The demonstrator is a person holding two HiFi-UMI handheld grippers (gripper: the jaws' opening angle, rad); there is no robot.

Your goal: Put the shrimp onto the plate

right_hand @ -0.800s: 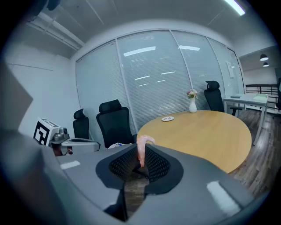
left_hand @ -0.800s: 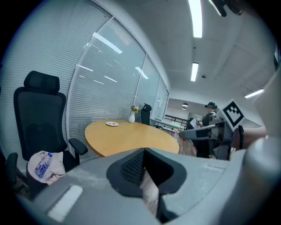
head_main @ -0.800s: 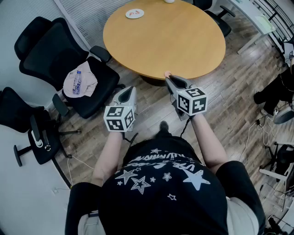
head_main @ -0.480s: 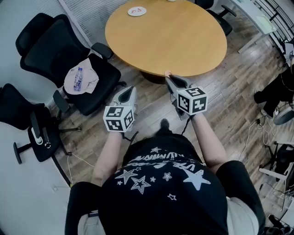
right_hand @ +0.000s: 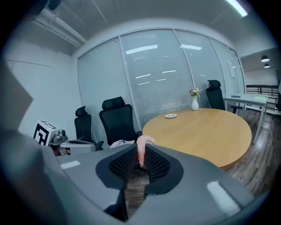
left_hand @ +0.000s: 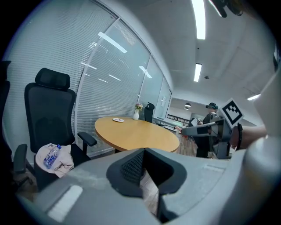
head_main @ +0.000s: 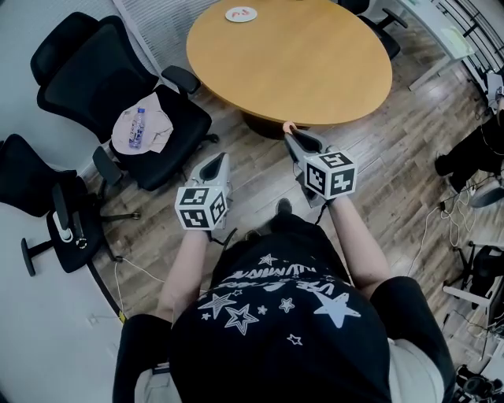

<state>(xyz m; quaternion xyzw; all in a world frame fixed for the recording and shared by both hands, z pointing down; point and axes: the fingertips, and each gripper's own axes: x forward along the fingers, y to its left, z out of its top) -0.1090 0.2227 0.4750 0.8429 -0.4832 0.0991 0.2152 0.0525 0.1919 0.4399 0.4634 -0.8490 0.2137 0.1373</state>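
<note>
**Right gripper's got the shrimp, plate is way across the table**

The right gripper [right_hand: 140,154] is clamped on the shrimp [right_hand: 142,144]. The pink body is pinched between the two mesh pads, with the curled end sticking up past the tips. From the head view, the shrimp pokes out at that gripper's 12 o'clock, right at the near edge of the round table [head_main: 299,63].

The left gripper [head_main: 216,162] sits at the right one's 9 o'clock, over the wood floor [head_main: 252,185]. In the left gripper view its jaws stand a little apart with bare floor showing through the gap, and nothing is in them.

At about 10 o'clock from the left gripper there's a black chair [head_main: 102,79] with a cloth [head_main: 153,134] bunched on the seat and a bottle [head_main: 138,127] lying on top of it.

The plate [head_main: 241,14] is on the far side of the table, roughly 11 o'clock from the shrimp and well apart from it. It's white with something reddish on it, too small to make out. In the right gripper view a vase [right_hand: 194,103] with flowers stands at the plate's 2 o'clock.
</note>
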